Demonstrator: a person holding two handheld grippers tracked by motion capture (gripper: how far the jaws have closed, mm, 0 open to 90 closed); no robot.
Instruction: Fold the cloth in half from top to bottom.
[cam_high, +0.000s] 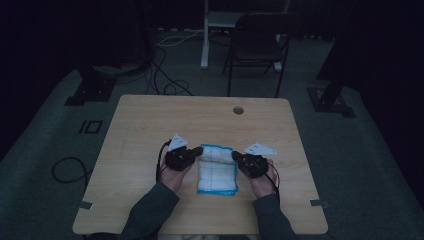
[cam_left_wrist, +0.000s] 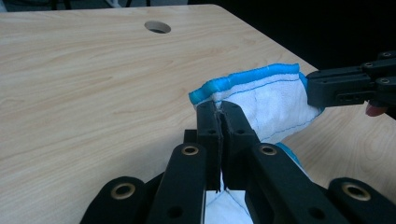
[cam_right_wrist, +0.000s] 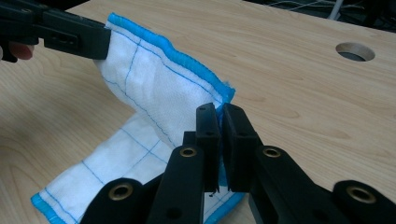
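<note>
Two grippers, one in each of the person's hands, held a single white cloth (cam_high: 217, 170) with a blue stitched edge over the near middle of the wooden bench (cam_high: 150, 125). The left gripper (cam_high: 199, 150) pinched the cloth's far left corner, its jaws pressed together on the blue hem, as the left gripper view showed (cam_left_wrist: 219, 108). The right gripper (cam_high: 234, 156) pinched the far right corner in the same way, jaws closed on the hem in the right gripper view (cam_right_wrist: 219, 112). Between the two grips the far edge of the cloth (cam_right_wrist: 154, 79) was lifted off the bench and folded toward the person, while the near part lay flat on the wood, its thin blue grid lines visible. Each gripper view also showed the other gripper clamped on the opposite corner. A round hole (cam_high: 238, 110) sat in the bench near its far edge, well apart from the cloth. Beyond the bench stood a dark chair (cam_high: 257, 45) on the floor, with cables (cam_high: 167, 75) lying near it.
</note>
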